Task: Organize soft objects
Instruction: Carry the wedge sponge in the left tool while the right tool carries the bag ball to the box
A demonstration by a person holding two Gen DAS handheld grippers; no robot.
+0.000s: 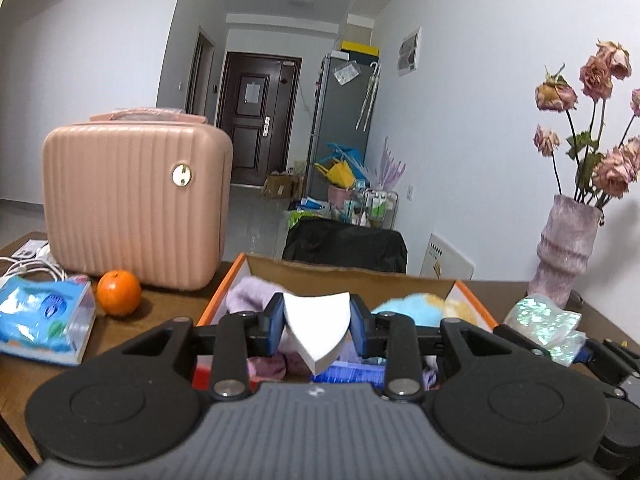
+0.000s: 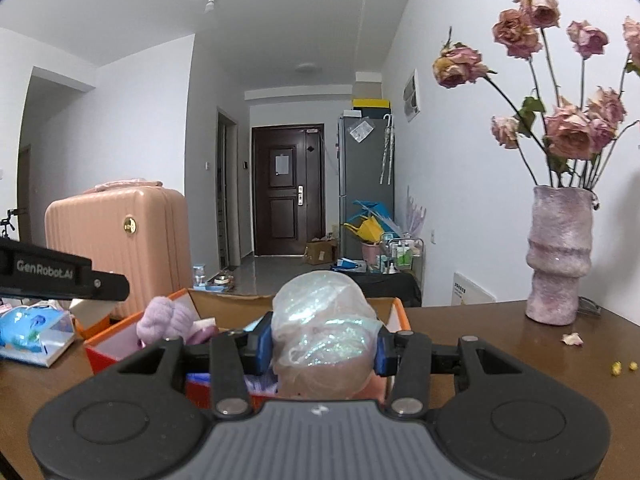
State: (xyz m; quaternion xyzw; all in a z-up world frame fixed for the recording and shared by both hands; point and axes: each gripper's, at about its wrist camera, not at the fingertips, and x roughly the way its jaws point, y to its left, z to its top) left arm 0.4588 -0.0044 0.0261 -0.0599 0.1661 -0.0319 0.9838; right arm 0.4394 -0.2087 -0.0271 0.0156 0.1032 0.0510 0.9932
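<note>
Left gripper [image 1: 318, 330]: white sponge [image 1: 316, 328] is pinched between the blue pads, held above the box [image 1: 224, 288]. Sponge is shield-shaped, its point aimed down toward the camera, its wide edge up and away. Right gripper [image 2: 324, 344]: iridescent bag [image 2: 324, 320] is clamped between the pads, bulging upward, over the same box. Purple plush [image 2: 166, 320] lies inside. Box is set on a brown table [image 2: 500, 344] with a pink case [image 1: 136, 196], orange [image 1: 119, 293] and vase [image 2: 558, 256]; a hallway door [image 2: 286, 188] is seen behind.
</note>
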